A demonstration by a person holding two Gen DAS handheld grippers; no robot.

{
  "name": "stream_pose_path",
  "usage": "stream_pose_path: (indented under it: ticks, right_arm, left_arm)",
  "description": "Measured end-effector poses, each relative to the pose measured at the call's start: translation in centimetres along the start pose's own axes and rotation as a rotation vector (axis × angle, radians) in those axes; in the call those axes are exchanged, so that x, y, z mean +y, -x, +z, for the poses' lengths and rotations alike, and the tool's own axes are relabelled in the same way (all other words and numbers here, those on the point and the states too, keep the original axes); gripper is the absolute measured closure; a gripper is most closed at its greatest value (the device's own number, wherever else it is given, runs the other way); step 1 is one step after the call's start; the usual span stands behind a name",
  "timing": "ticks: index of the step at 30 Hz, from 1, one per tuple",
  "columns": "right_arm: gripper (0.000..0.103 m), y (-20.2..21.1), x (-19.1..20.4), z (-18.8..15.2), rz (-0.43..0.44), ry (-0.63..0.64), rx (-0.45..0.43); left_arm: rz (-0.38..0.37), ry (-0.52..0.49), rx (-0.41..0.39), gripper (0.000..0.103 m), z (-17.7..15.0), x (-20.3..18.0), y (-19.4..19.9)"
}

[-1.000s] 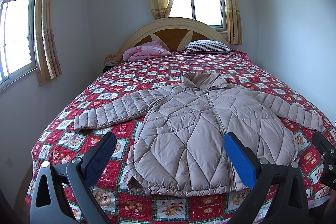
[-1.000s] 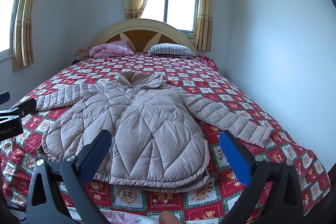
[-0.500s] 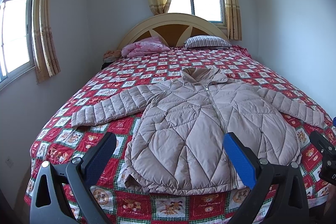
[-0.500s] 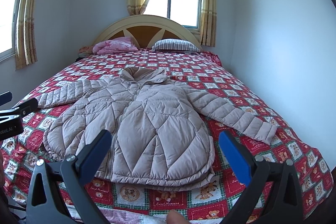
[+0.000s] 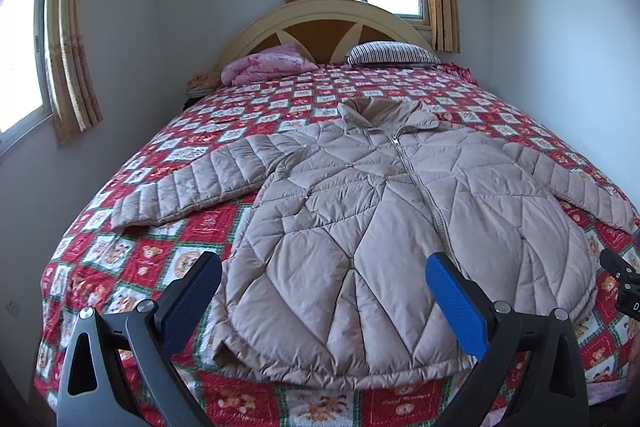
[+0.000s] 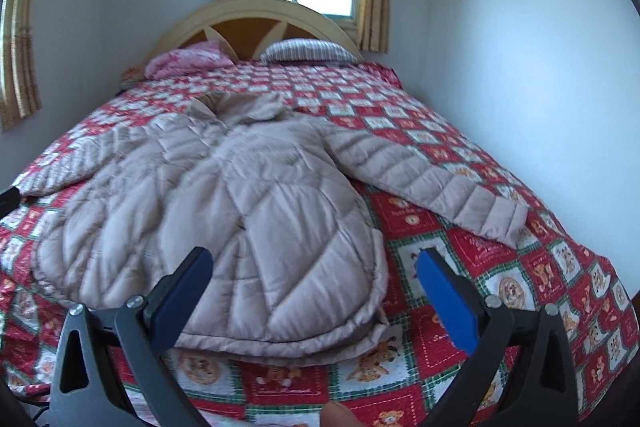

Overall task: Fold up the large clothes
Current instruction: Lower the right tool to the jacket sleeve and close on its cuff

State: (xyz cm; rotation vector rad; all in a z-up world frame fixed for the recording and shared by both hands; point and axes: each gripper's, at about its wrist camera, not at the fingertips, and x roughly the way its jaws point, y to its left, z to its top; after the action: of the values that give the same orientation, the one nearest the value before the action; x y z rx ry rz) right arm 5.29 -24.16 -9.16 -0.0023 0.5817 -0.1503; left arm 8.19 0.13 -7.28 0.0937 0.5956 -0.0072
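Observation:
A beige quilted jacket lies face up and zipped on the bed, collar toward the headboard, both sleeves spread outward. In the left wrist view its left sleeve reaches toward the bed's left side. My left gripper hovers open above the jacket's hem, holding nothing. In the right wrist view the same jacket fills the middle, and its right sleeve stretches right. My right gripper is open over the hem's right corner, empty.
The bed carries a red patchwork quilt with bear prints. A pink folded blanket and a striped pillow sit by the arched headboard. Walls stand close on both sides. A fingertip shows at the bottom edge.
Both grippers have moved forward and lower toward the jacket's hem, so the jacket looks larger. The right view has swung toward the jacket's right side. Jaws stay open.

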Motion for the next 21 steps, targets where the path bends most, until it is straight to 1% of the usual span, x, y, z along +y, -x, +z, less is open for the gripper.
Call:
stream_pose_path:
  ticks: [6, 9, 14, 17, 19, 21]
  right_arm:
    - [0.0, -3.9, -3.5, -1.0, -0.03, -0.045, 0.082]
    - [0.0, -5.6, -6.7, -1.3, -0.06, -0.092, 0.115]
    - [0.0, -7.8, -14.1, -1.2, -0.147, -0.241, 0.159]
    - [0.001, -9.0, -18.8, -1.0, -0.203, -0.35, 0.181]
    - [0.005, -9.8, -22.3, -0.8, -0.242, -0.428, 0.189]
    - [0.011, -10.7, -24.5, -0.7, -0.266, -0.482, 0.209]
  left_arm:
    - [0.038, -0.025, 0.015, 0.001, 1.5, -0.5, -6.0]
    - [0.054, -0.018, 0.012, 0.001, 2.6, -0.3, -8.9]
    - [0.1, -0.01, -0.012, 0.001, 4.4, 0.6, -13.7]
    - [0.14, 0.011, 0.001, 0.001, 5.0, 1.6, -16.3]
    - [0.164, 0.035, 0.02, 0.001, 5.3, 2.7, -18.1]
    - [0.176, 0.05, 0.04, 0.001, 5.4, 3.3, -19.4]
